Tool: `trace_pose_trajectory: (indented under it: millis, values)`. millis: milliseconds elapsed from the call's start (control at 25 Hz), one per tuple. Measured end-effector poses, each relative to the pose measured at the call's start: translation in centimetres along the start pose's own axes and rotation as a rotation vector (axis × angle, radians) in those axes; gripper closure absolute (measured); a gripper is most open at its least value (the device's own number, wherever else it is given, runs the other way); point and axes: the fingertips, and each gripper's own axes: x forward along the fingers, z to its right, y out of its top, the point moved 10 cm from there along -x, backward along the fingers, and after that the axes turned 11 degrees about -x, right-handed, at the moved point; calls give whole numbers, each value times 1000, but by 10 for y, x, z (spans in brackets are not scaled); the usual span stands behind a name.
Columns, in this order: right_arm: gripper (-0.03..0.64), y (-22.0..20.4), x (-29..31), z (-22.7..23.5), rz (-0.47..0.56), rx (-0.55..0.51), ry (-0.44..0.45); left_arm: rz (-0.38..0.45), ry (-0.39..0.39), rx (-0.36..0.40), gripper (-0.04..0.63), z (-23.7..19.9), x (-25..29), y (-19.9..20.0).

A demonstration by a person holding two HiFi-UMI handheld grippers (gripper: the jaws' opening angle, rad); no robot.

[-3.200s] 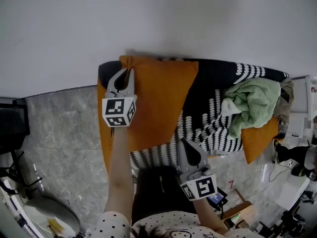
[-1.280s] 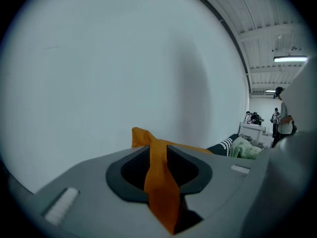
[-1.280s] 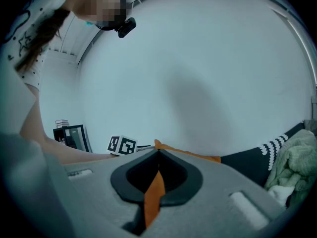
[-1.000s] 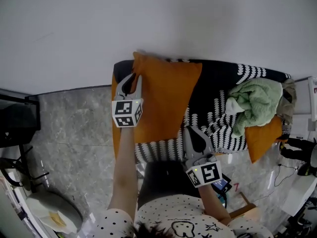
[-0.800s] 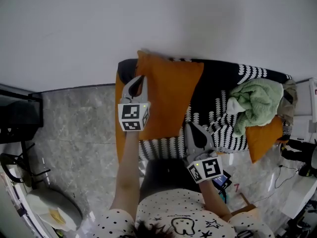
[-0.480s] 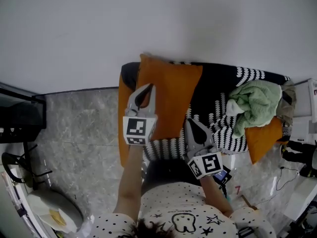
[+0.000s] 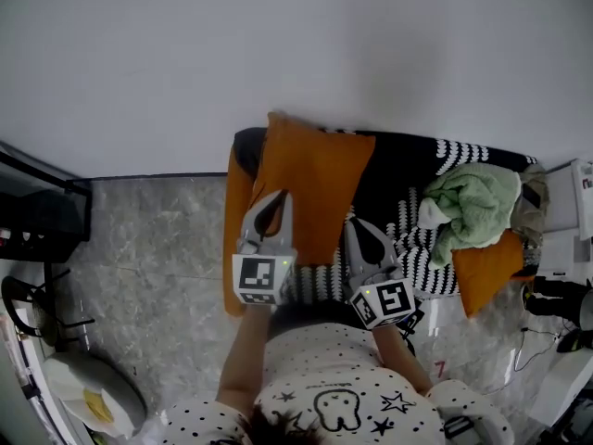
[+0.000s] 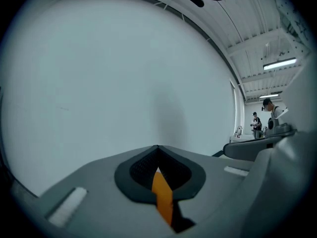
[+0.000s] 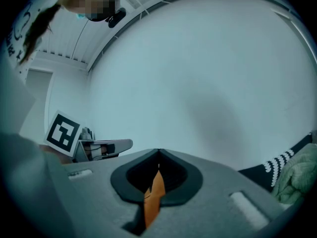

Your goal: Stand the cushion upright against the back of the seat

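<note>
From above, in the head view, your left gripper (image 7: 275, 202) and right gripper (image 7: 358, 230) reach over the lower part of the plump orange fabric cushion (image 7: 315, 179). It stands tilted on the black seat with white patterned cover (image 7: 412, 165), its top against the plain white wall (image 7: 278, 44). Along the left gripper view your jaws are closed on a thin fold of the cushion (image 8: 162, 200), and the right gripper view shows those jaws likewise pinched on an orange fold (image 9: 152, 200).

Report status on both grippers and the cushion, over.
Both shut on orange cushion, near edge: left gripper, right gripper. Cushion held at left end of seat. Further right, green cloth, clear.
</note>
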Motion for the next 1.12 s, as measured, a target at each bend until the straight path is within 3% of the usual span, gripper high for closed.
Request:
trace_pose_trajectory:
  millis: [240,600,800,1120]
  values:
    - [621,6,-8,-2,12,-12,23,14,-28,5,597,22,-30,8]
    - [621,15,-23,-13,15,-42,68,22,-8,9,597,36,-67,2]
    - [621,14,-35,-20,-12,-77,83,-27,-9,-18,597,54,-79,3]
    - [621,7,-44,-28,-11,-111,132,-64,-38,4,597,70,-84,-10]
